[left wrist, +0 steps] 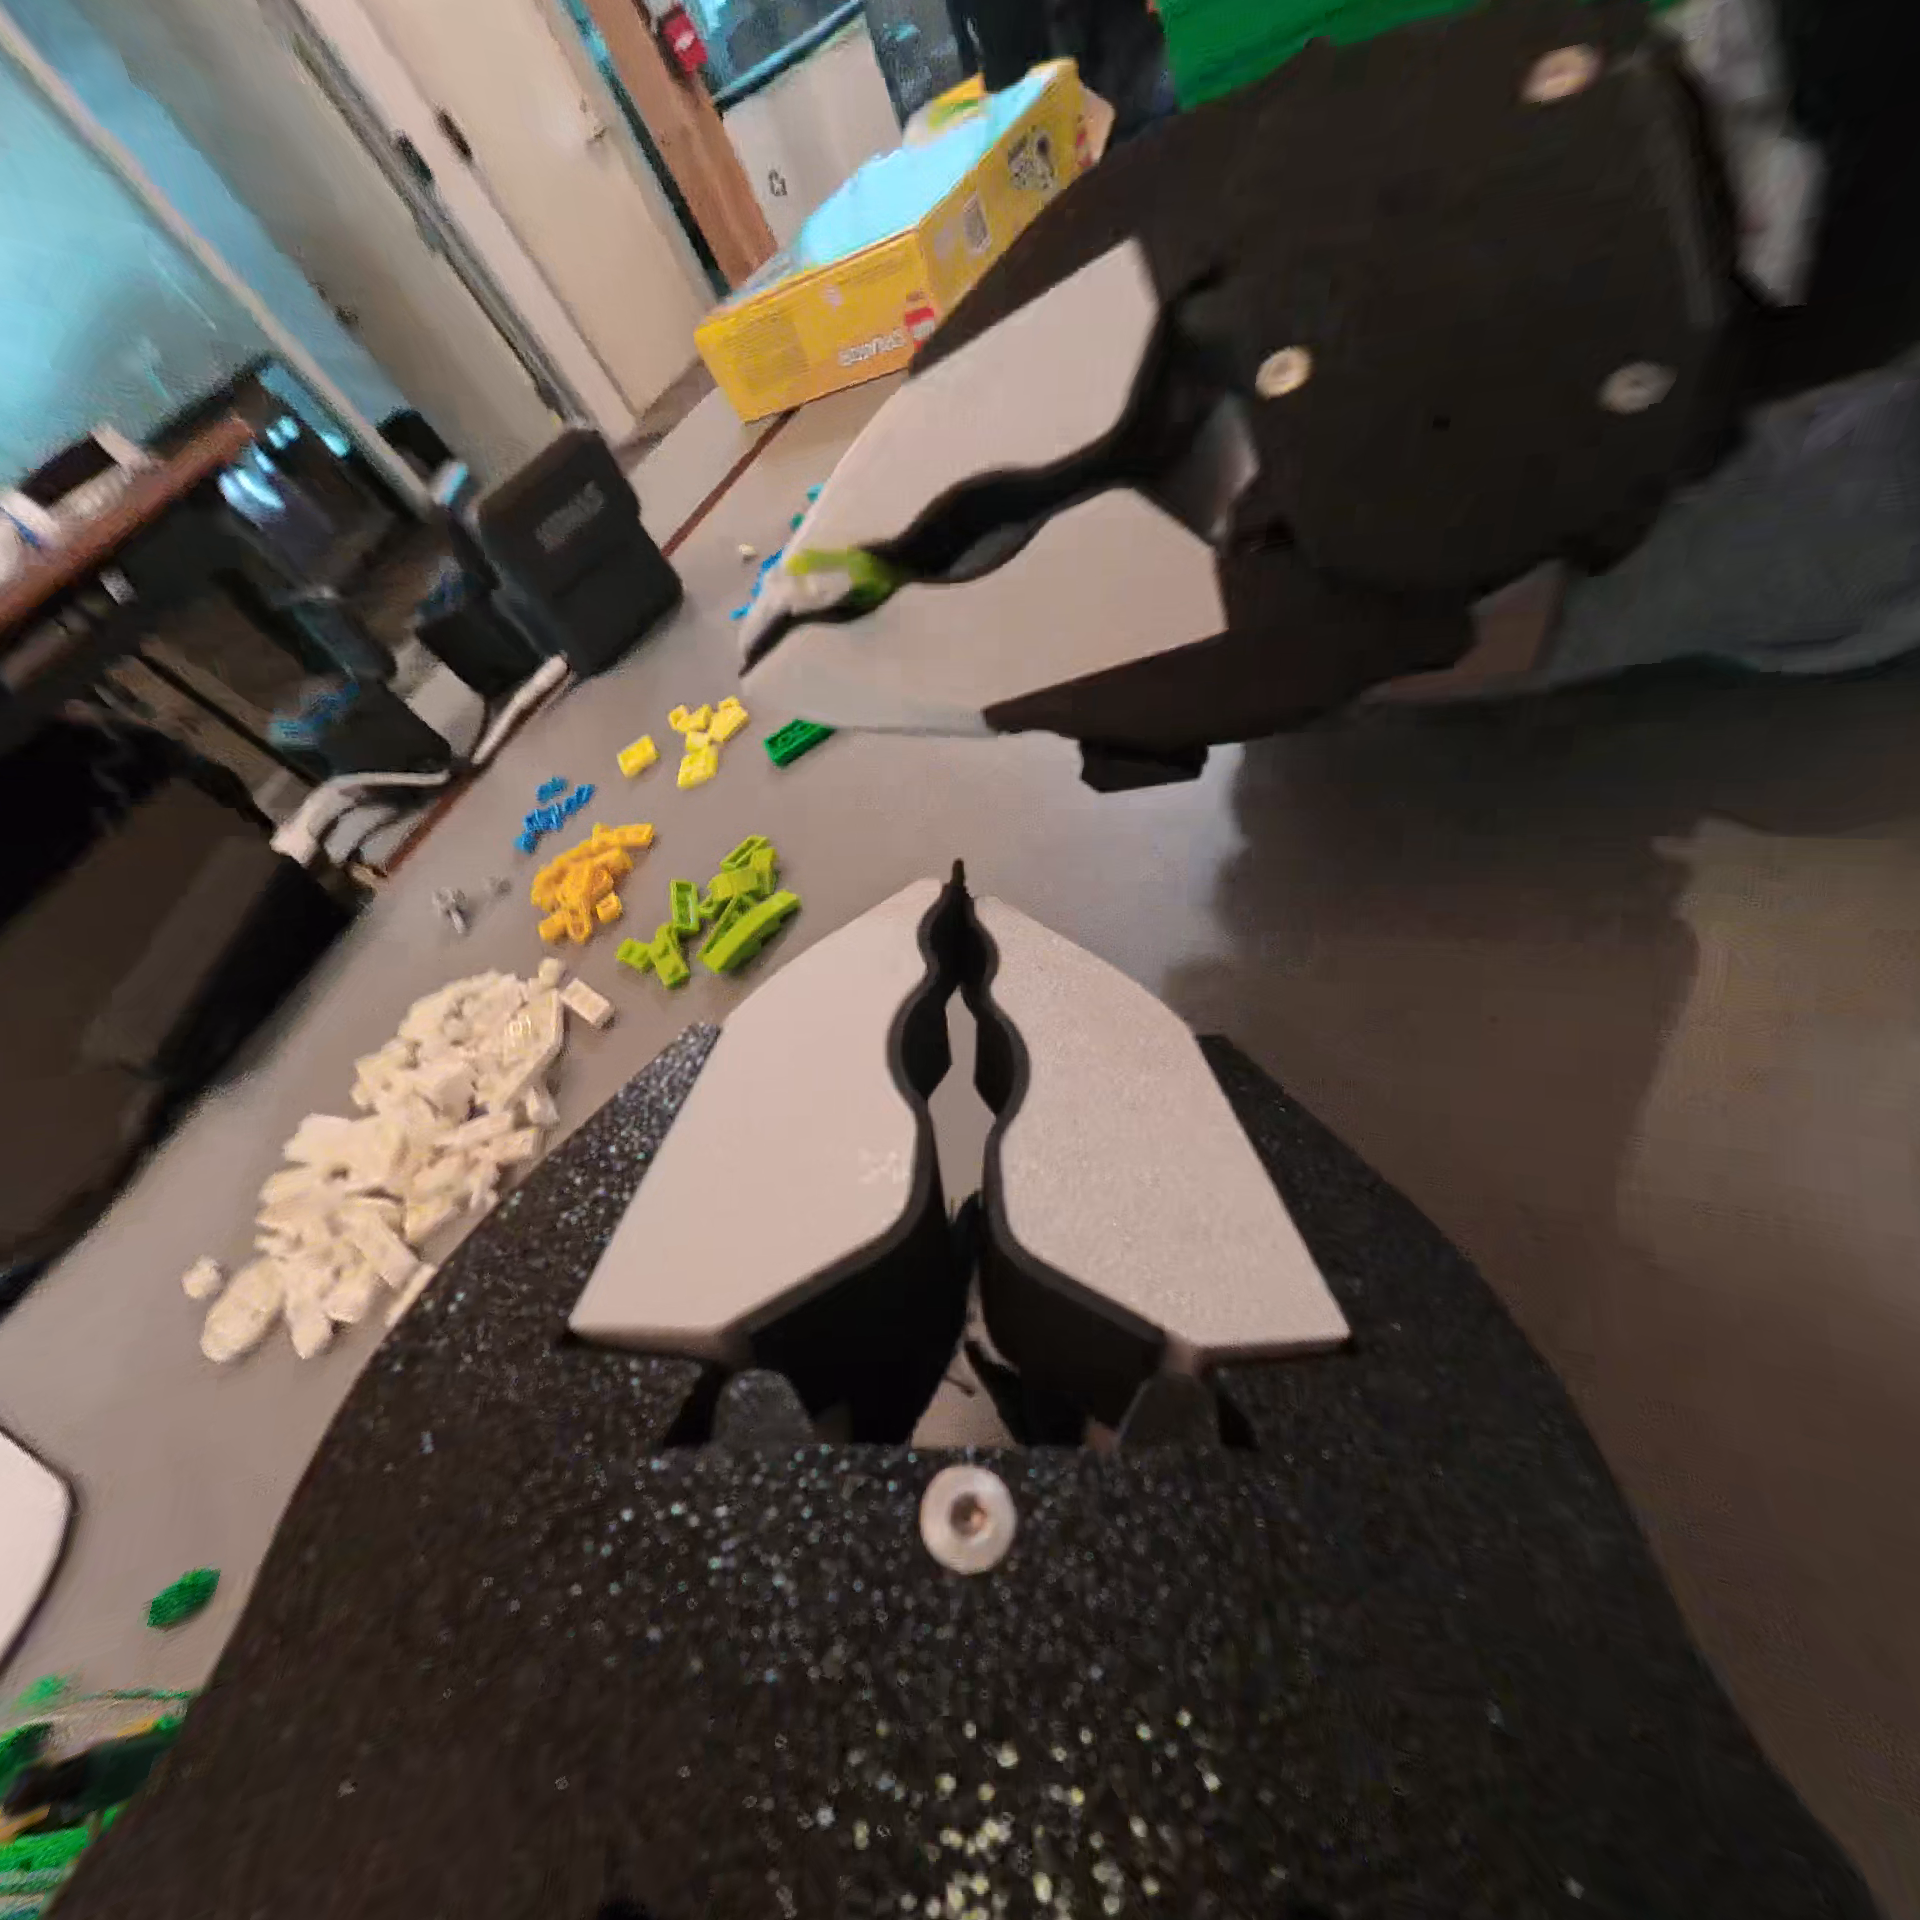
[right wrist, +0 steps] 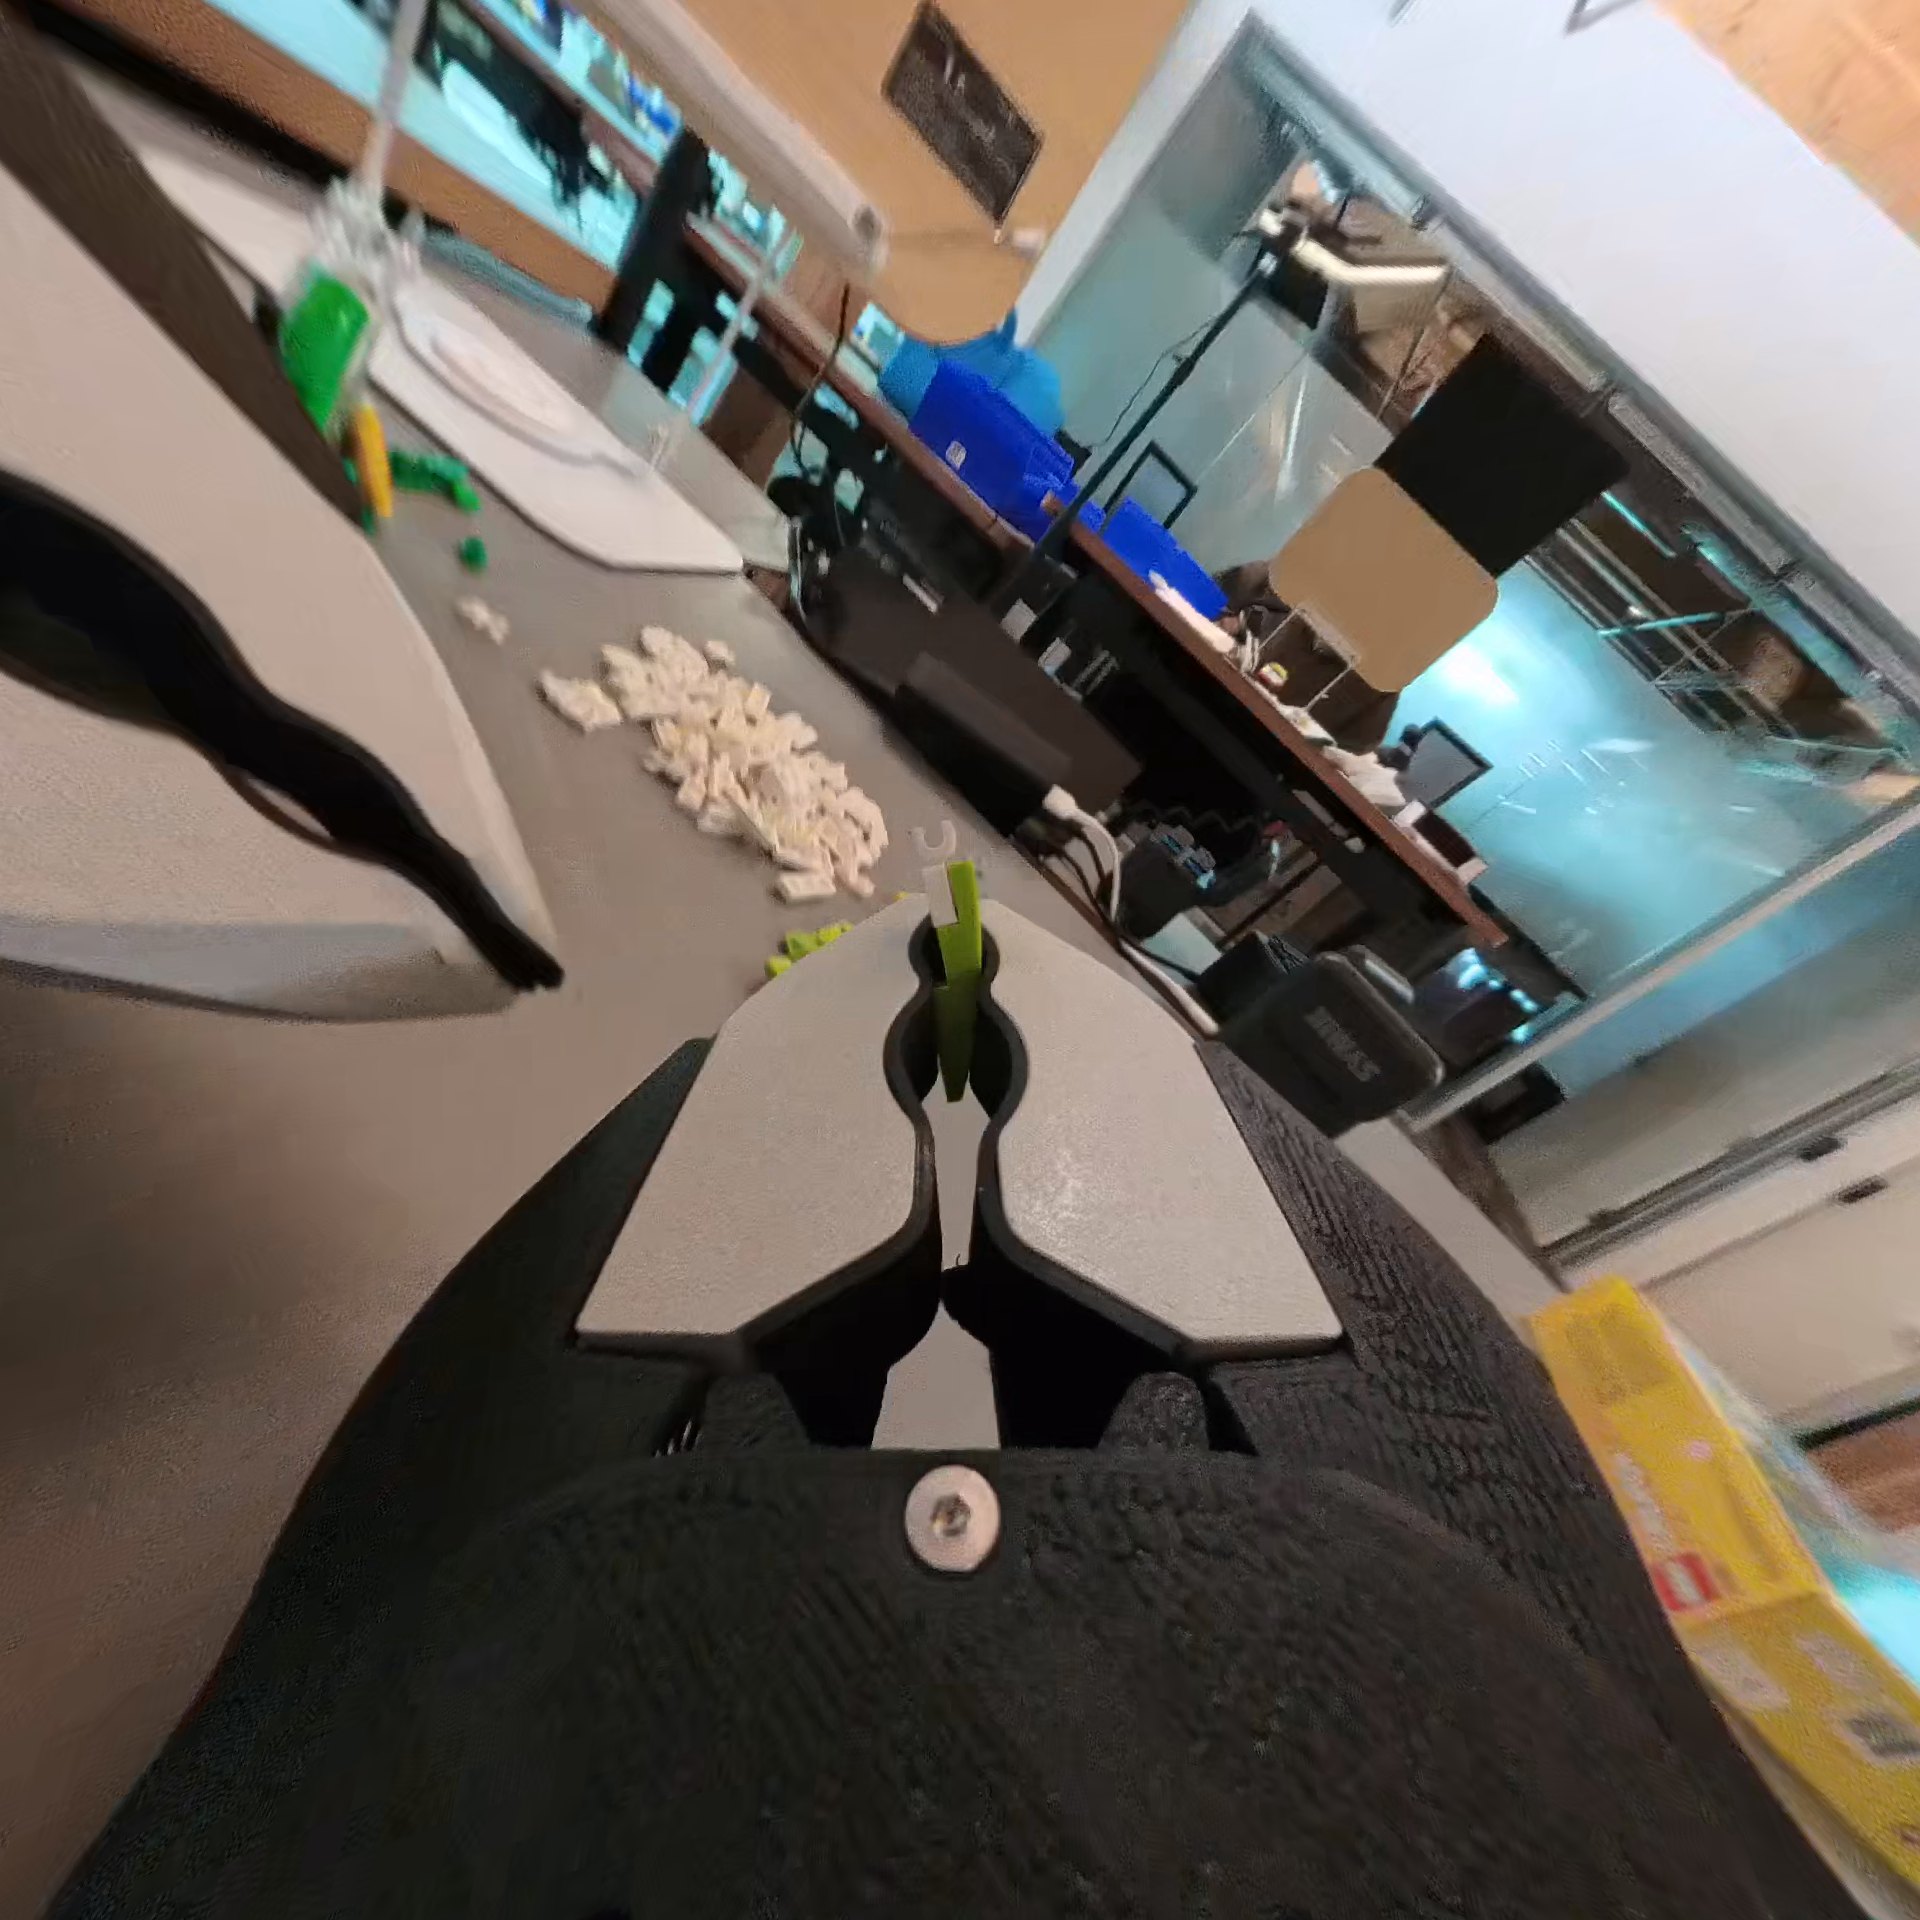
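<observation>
The left tongs [left wrist: 957, 894] are closed, their tips meeting on nothing, and hover above the grey counter [left wrist: 1039, 831]. Just to their left lie a pile of lime-green bricks [left wrist: 717, 920], an orange-yellow pile [left wrist: 587, 878], a small blue cluster [left wrist: 551, 810] and a large heap of white bricks [left wrist: 416, 1153]. Farther off sit pale yellow bricks [left wrist: 701, 732] and a dark green plate [left wrist: 795, 740], with a yellow box [left wrist: 894, 281] at the far end of the counter. The right tongs [right wrist: 956, 914] are closed on a thin lime-green piece [right wrist: 958, 987] with a small white clip piece [right wrist: 938, 873] attached at its top, both standing out past the tips. They are held above the counter, near the left tongs
</observation>
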Demonstrator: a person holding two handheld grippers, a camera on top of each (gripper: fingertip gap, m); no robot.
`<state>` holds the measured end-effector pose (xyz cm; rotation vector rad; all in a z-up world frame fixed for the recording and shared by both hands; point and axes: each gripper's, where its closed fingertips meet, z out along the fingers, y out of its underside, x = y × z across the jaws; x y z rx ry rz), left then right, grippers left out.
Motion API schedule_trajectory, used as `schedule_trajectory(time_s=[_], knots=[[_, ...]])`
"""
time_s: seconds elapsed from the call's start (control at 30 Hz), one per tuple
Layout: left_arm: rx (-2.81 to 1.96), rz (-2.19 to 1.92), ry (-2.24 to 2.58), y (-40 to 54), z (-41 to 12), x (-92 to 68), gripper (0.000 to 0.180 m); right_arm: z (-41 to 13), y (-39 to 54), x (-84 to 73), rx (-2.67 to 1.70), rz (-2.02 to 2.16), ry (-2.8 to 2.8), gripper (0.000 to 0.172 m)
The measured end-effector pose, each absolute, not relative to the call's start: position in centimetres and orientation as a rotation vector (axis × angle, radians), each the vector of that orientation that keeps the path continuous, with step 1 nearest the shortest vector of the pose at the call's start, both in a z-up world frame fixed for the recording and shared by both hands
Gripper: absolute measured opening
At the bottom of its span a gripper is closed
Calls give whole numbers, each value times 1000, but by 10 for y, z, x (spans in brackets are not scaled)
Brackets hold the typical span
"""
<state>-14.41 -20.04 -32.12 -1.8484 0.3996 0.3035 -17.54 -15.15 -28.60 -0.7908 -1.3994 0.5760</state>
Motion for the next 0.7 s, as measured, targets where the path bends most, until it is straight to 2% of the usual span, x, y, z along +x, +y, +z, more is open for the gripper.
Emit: schedule_trajectory(time_s=[0.23, 0.43, 0.7], knots=[[-1637, 199, 181, -207, -285, -159, 0, -293, -164, -177, -638, 509, -1461, 0], [-1645, -48, 138, -207, -284, -153, 21, -293, -195, -174, -380, 507, -1494, 0], [-1699, -140, 231, -208, -292, -136, 13, -294, -206, -171, -319, 536, -1508, 1]])
